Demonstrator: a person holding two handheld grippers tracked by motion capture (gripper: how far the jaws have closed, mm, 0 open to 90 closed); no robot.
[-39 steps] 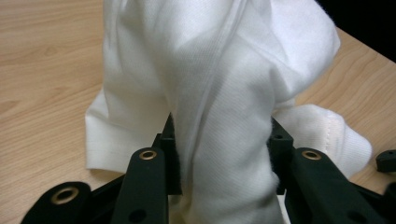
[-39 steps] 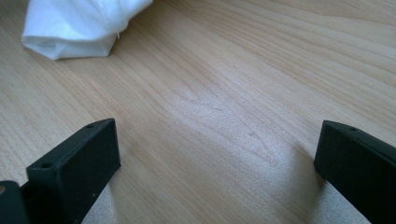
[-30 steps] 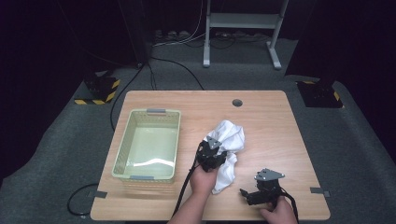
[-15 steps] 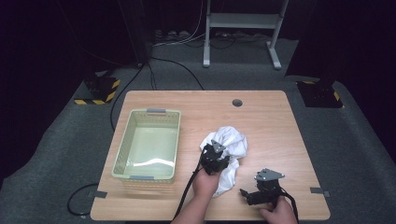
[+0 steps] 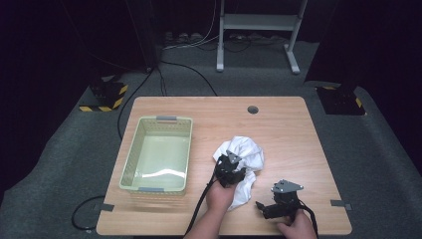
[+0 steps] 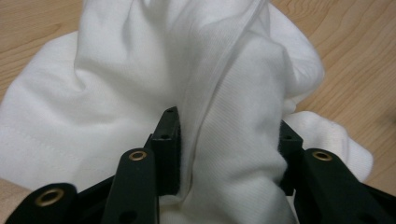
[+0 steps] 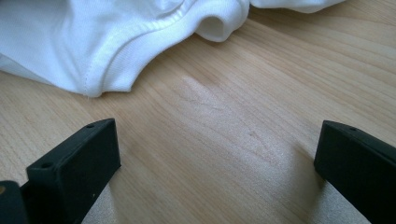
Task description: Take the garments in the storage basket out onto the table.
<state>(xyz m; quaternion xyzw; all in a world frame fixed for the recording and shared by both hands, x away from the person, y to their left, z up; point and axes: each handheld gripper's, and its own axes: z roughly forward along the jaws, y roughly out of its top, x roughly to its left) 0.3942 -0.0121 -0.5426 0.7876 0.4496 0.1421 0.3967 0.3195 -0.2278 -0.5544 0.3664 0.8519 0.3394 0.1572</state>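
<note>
A crumpled white cloth (image 5: 250, 151) lies right of centre on the wooden table (image 5: 278, 124). My left gripper (image 5: 236, 166) rests on its near side, held from below by a hand. In the left gripper view, the left gripper (image 6: 229, 128) has a thick fold of the cloth (image 6: 116, 84) squeezed between its jaws. My right gripper (image 5: 260, 206) sits low near the table's front edge, pointing left toward the cloth's near corner. Seen in the right gripper view, the right gripper (image 7: 217, 135) is wide open over bare wood (image 7: 233, 102), with the cloth's hem (image 7: 107, 56) just ahead.
A pale green plastic basket (image 5: 157, 120) stands on the table's left half, with nothing in it. A round cable hole (image 5: 253, 109) is near the far edge. Dark floor with cables and a metal stand's feet (image 5: 256, 30) lies beyond the table.
My left gripper has crept slightly toward the person while staying on the cloth. The right gripper has stayed put.
</note>
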